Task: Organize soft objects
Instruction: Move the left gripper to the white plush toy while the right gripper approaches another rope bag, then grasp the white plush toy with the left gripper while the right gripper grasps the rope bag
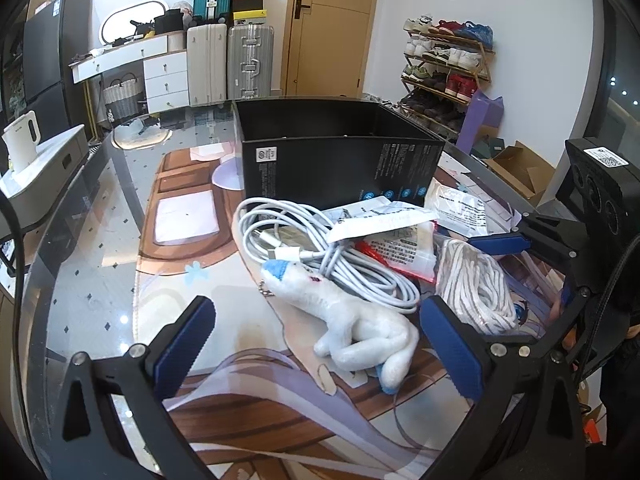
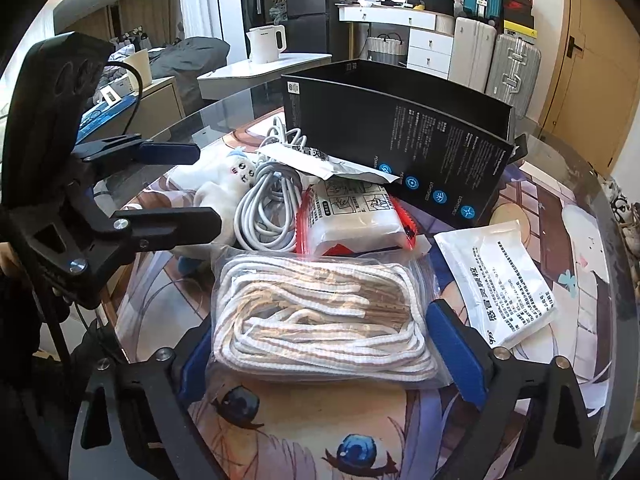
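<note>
A white plush toy (image 1: 352,316) with blue tips lies on the glass table between the open fingers of my left gripper (image 1: 320,348), apart from both pads. A clear bag of white rope (image 2: 320,320) lies between the open fingers of my right gripper (image 2: 332,356); the bag's sides sit near both pads. The rope bag also shows in the left wrist view (image 1: 476,284). A coiled white cable (image 1: 320,256), a red-edged packet (image 2: 356,216) and white sachets (image 2: 508,280) lie nearby. An open black box (image 1: 340,160) stands behind the pile.
The round glass table (image 1: 92,264) covers a printed mat. A white kettle (image 1: 20,140) stands on a side unit at left. Suitcases (image 1: 228,60), a door and a shoe rack (image 1: 444,72) line the far wall. The left gripper shows in the right wrist view (image 2: 200,184).
</note>
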